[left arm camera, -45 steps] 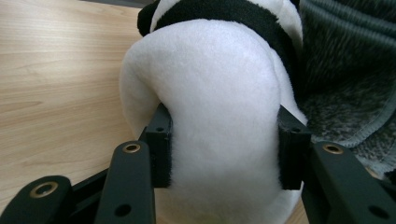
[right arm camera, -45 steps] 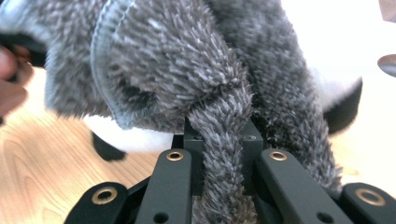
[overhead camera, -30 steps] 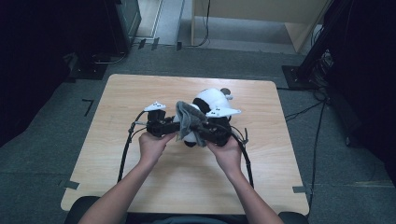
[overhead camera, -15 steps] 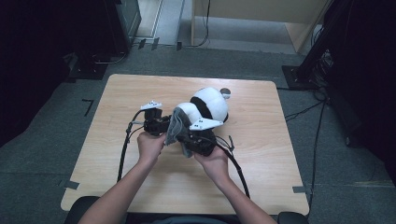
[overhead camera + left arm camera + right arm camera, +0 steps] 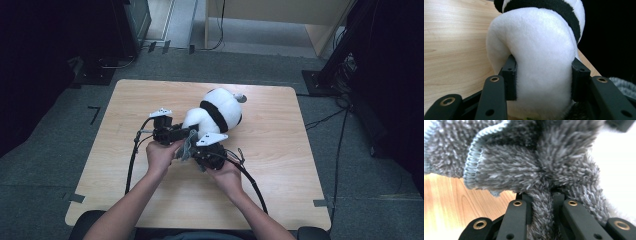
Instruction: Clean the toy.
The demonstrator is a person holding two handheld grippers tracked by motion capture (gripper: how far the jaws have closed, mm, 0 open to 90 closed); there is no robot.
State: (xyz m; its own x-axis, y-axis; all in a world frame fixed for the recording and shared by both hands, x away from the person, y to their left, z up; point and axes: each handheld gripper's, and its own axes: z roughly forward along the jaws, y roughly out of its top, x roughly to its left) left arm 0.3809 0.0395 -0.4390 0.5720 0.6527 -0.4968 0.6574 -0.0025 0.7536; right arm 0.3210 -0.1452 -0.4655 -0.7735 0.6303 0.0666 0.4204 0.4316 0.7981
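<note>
- The plush toy (image 5: pixel 212 112), white with a black band, lies near the middle of the light wooden counter (image 5: pixel 280 165), its banded end toward the far edge and its white end toward the person.
- In the left gripper view the white end of the plush toy (image 5: pixel 541 62) sits between the two black fingers (image 5: pixel 510 75), squeezed in on both sides, so the left gripper (image 5: pixel 544 77) is clamped on it.
- A grey fuzzy cloth (image 5: pixel 529 162) with a pale stitched hem is bunched in front of the right gripper (image 5: pixel 542 205); a fold of it runs down between the fingers (image 5: pixel 527 207), which are pressed close on it (the pile hides the pads themselves).
- From the high view the cloth (image 5: pixel 188 147) shows as a small grey wad between the two grippers, touching the toy's near end.
- The left gripper (image 5: pixel 172 134) and right gripper (image 5: pixel 202 150) lie just beside each other, each held by a hand (image 5: pixel 161 155), the forearms coming in from the near edge.
- Black cables (image 5: pixel 134 160) loop from both grippers across the counter.
- Around the counter: grey carpet floor (image 5: pixel 60 165), dark equipment at both sides, a pale wooden cabinet (image 5: pixel 280 20) at the far side.
</note>
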